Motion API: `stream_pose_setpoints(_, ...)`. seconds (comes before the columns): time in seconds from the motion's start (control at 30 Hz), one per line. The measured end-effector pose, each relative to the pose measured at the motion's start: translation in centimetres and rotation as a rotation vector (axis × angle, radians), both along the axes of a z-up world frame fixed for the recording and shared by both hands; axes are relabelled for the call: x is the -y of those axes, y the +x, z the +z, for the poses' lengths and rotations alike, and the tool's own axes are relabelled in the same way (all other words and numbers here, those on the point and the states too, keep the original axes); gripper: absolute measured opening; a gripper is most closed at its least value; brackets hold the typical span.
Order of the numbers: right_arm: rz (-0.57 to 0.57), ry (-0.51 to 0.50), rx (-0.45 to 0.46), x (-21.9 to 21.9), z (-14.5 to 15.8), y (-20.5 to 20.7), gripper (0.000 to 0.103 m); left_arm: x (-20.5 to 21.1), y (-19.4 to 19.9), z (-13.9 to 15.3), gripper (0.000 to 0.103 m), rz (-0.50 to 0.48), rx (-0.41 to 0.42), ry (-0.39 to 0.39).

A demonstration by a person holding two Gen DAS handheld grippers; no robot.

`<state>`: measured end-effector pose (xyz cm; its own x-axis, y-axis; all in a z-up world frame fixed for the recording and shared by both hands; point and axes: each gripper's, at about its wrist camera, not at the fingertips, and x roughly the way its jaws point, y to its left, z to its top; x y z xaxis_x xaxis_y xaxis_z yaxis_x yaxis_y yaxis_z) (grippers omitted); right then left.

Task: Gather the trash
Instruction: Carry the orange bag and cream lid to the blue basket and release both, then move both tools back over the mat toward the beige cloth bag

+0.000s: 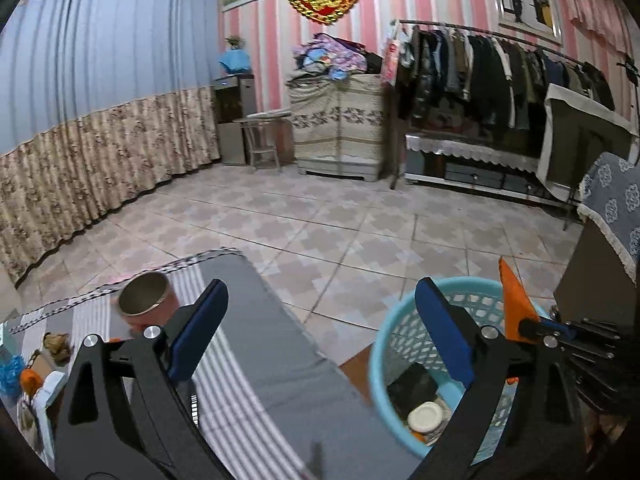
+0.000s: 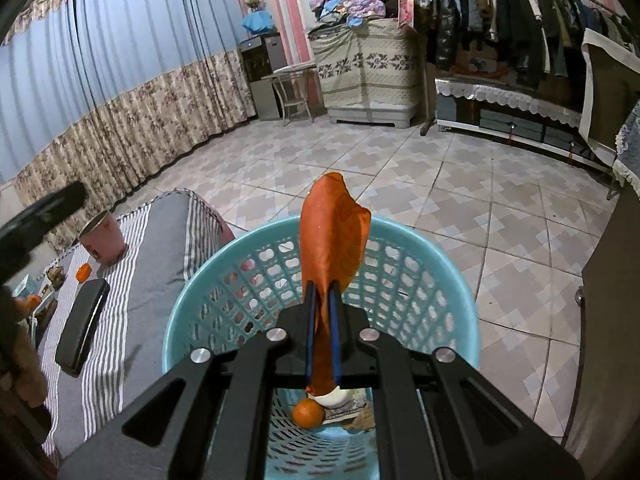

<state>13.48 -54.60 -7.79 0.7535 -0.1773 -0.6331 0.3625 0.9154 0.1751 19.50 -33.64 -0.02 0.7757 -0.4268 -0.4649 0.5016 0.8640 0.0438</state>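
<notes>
Over the mouth of the blue basket [image 2: 420,280], the right gripper [image 2: 323,292] is clamped on an orange wrapper [image 2: 334,232]; its two blue pads press the lower part of the wrapper flat between them while the rest stands up past the fingertips. The wrapper hangs above the basket's opening, not yet inside it. Off to the side, the left gripper [image 1: 320,308] has its jaws wide apart and holds nothing, one finger over the striped grey cushion [image 1: 260,360] and the other over the basket's near rim.

My reading is that the step in hand is the drop: one piece of trash has been carried to the bin and waits to be let go. The next move calls for the right jaws to part while still over the opening, so the light wrapper falls in and does not drift onto the tiled floor [image 2: 400,168]; it may cling to a pad.

Only the right wrist view looks down into the basket and shows an orange fruit [image 2: 307,412] and a pale round object already at the bottom, and a dark flat case [image 2: 82,328] on the cushion. Both views show the pink metal cup [image 1: 146,298] standing on the cushion, but the left view alone gives the clutter beside it: small orange and brownish bits, too blurred to name.
</notes>
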Motion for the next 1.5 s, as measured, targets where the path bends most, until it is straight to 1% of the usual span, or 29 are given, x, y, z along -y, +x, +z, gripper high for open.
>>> stream_pose_setpoints(0.1,0.007,-0.003,-0.025,-0.1,-0.3,1.1,0.007,-1.1,0.0,0.3,0.094,0.028,0.023,0.002)
stream_pose_setpoints(0.23,0.010,-0.016,-0.061,-0.6,-0.5,2.1,0.010,-2.0,0.5,0.4,0.094,0.048,0.019,0.000)
stream_pose_setpoints(0.3,0.010,-0.018,-0.070,-0.7,-0.5,2.3,0.029,-2.5,0.9,0.5,0.094,0.061,0.014,-0.005)
stream_pose_setpoints(0.33,0.009,-0.022,-0.069,-0.8,-0.5,2.4,0.047,-2.8,1.0,0.5,0.094,0.067,0.011,-0.009)
stream_pose_setpoints(0.37,0.006,-0.027,-0.064,-0.8,-0.4,2.3,0.052,-3.1,1.1,0.5,0.094,0.071,0.010,-0.011)
stream_pose_setpoints(0.4,0.004,-0.032,-0.061,-0.8,-0.3,2.3,0.052,-3.4,1.2,0.5,0.094,0.076,0.009,-0.013)
stream_pose_setpoints(0.43,0.004,-0.028,-0.064,-0.8,-0.3,2.4,0.055,-3.6,1.2,0.5,0.094,0.079,0.009,-0.014)
stream_pose_setpoints(0.47,0.004,-0.021,-0.064,-0.7,-0.2,2.5,0.068,-3.9,1.2,0.5,0.094,0.085,0.011,-0.015)
stream_pose_setpoints(0.53,-0.005,-0.024,-0.050,-0.7,0.1,2.5,0.082,-4.5,1.1,0.6,0.094,0.094,0.015,-0.016)
stream_pose_setpoints(0.57,-0.007,-0.035,-0.045,-0.9,0.4,2.5,0.086,-4.9,1.1,0.7,0.094,0.100,0.017,-0.019)
stream_pose_setpoints(0.73,-0.016,-0.055,-0.032,-1.8,1.2,2.2,0.089,-6.7,0.6,1.1,0.096,0.121,0.024,-0.033)
stream_pose_setpoints(0.87,-0.021,-0.097,0.003,-2.8,2.2,1.0,0.095,-7.9,-0.4,1.6,0.097,0.140,0.035,-0.042)
stream_pose_setpoints(1.03,-0.014,-0.121,0.056,-4.0,3.7,-0.8,0.096,-10.0,-1.4,2.2,0.097,0.163,0.042,-0.046)
stream_pose_setpoints(1.27,0.011,-0.117,0.143,-7.2,5.9,-3.5,0.098,-14.4,-2.9,2.9,0.098,0.214,0.049,-0.066)
stream_pose_setpoints(1.5,0.067,-0.138,0.162,-11.3,6.4,-4.4,0.098,-19.7,-4.3,3.0,0.098,0.281,0.058,-0.069)
